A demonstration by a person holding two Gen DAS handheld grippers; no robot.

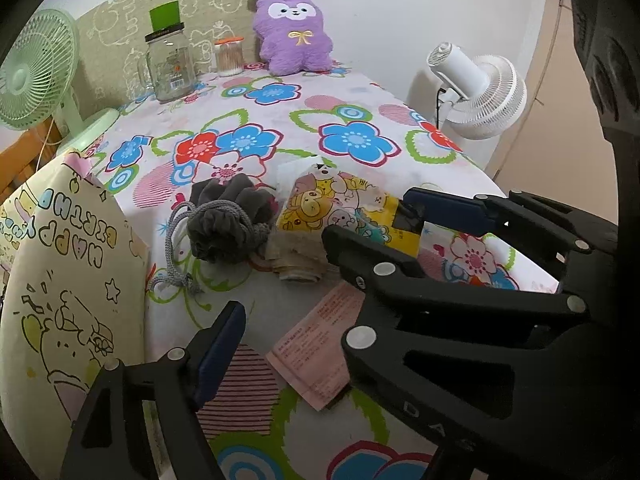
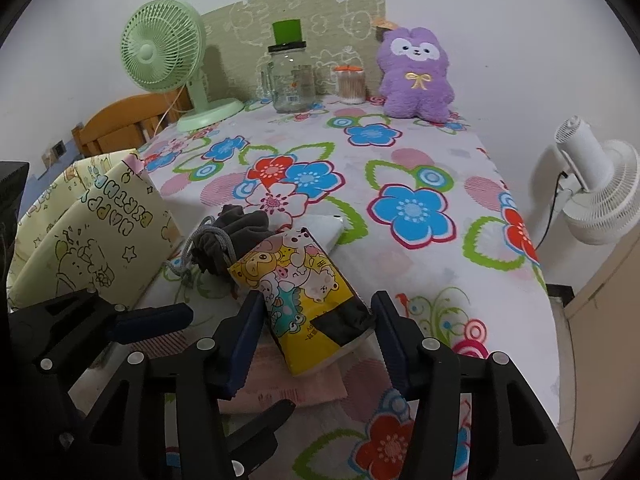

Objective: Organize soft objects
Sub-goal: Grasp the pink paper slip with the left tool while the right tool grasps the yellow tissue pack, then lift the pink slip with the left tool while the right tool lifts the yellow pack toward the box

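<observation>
A yellow cartoon tissue pack (image 2: 304, 292) lies on the flowered tablecloth (image 2: 400, 152), also in the left wrist view (image 1: 340, 208). My right gripper (image 2: 316, 320) is open with its fingers on either side of the pack's near end. A grey drawstring pouch (image 1: 228, 220) lies just left of the pack (image 2: 228, 240). A beige folded cloth (image 1: 298, 260) sits under the pack's edge. My left gripper is open and empty; one finger (image 1: 222, 352) shows low at the left. A purple plush toy (image 1: 294, 32) stands at the far end.
A "Happy Birthday" paper gift bag (image 1: 72, 280) stands at the left edge. A pink paper slip (image 1: 320, 344) lies near me. A glass jar (image 1: 170, 64), a cotton swab jar (image 1: 229, 56) and a green fan (image 1: 36, 76) stand at the back. A white fan (image 1: 480, 92) stands beyond the right edge.
</observation>
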